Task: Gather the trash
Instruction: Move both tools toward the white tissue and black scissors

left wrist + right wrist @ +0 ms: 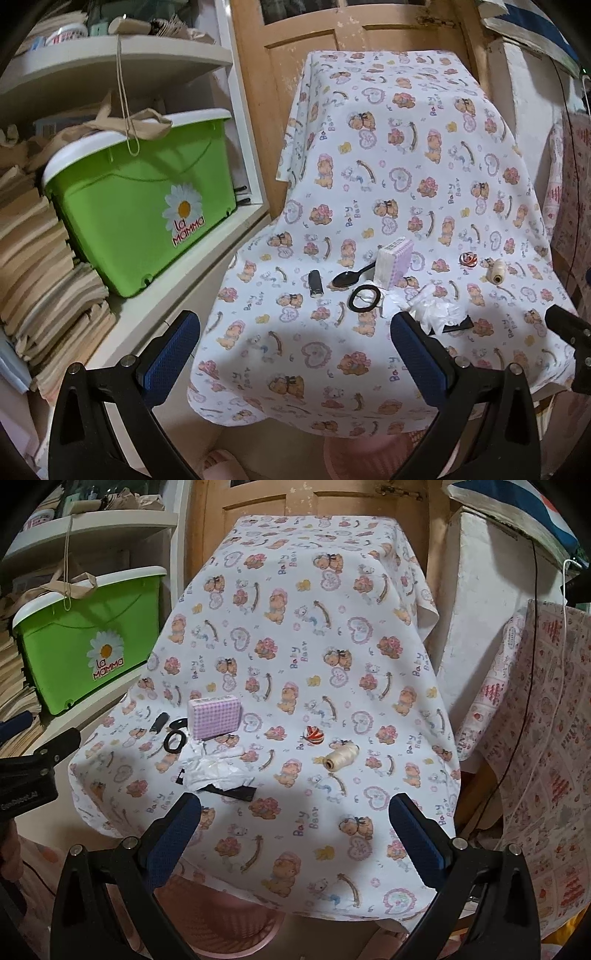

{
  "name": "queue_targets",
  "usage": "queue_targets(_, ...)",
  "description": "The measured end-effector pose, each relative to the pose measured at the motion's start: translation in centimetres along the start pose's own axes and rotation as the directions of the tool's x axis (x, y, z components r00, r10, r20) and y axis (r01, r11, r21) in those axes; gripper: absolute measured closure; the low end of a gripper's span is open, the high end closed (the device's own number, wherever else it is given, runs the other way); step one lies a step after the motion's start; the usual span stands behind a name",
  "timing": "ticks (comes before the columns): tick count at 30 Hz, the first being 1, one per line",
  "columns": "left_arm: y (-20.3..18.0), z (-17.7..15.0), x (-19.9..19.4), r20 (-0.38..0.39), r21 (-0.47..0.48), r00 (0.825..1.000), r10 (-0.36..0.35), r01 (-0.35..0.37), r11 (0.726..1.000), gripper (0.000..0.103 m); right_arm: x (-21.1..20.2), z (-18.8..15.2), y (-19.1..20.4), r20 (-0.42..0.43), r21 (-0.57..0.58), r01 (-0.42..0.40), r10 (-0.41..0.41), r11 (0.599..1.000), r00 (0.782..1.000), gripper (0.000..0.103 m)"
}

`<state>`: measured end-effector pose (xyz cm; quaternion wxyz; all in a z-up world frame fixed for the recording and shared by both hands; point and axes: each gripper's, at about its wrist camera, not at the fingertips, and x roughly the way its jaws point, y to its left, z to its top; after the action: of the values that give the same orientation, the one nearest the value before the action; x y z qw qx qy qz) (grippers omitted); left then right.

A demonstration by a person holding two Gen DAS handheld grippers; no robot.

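Observation:
Crumpled white tissue lies near the front of a table under a bear-print cloth, with a black scrap under its edge. Around it sit a purple checked box, a black spoon, a black ring, a small black cylinder, a red-and-white curl and a cream thread spool. My left gripper is open in front of the table. My right gripper is open too, holding nothing.
A green "La Mamma" tub stands on a white shelf at the left beside stacked paper. A pink basket sits on the floor under the table's front edge. A wooden door is behind; patterned fabric hangs at right.

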<state>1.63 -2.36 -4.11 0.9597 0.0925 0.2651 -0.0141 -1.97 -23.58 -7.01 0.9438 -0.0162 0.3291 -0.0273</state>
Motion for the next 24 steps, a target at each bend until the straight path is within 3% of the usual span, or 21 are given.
queue_targets(5, -0.4, -0.1, 0.0, -0.016, 0.030, 1.000, -0.001, 0.002, 1.000, 0.001, -0.2, 0.0, 0.3, 0.021, -0.016, 0.026, -0.026, 1.000, 0.999, 0.000)
queue_targets(10, 0.1, -0.2, 0.0, -0.005, -0.009, 1.000, 0.028, -0.028, 1.000, 0.001, -0.4, 0.0, 0.1, 0.030, -0.008, 0.009, -0.009, 1.000, 1.000, 0.001)
queue_targets(13, 0.8, -0.2, 0.1, -0.019, -0.047, 1.000, -0.009, 0.008, 0.999, 0.001, -0.3, 0.0, 0.1, 0.025, -0.001, 0.013, -0.013, 1.000, 1.000, 0.001)
queue_targets(18, 0.8, -0.3, 0.5, -0.057, -0.049, 0.997, -0.043, 0.040, 0.998, 0.001, 0.4, -0.1, 0.1, -0.038, 0.005, -0.048, 0.048, 0.999, 0.998, 0.002)
queue_targets(24, 0.8, -0.7, 1.6, -0.149, -0.053, 0.987, -0.059, 0.052, 0.997, 0.001, 1.4, -0.2, 0.2, -0.083, 0.007, -0.051, 0.052, 0.999, 0.995, 0.002)
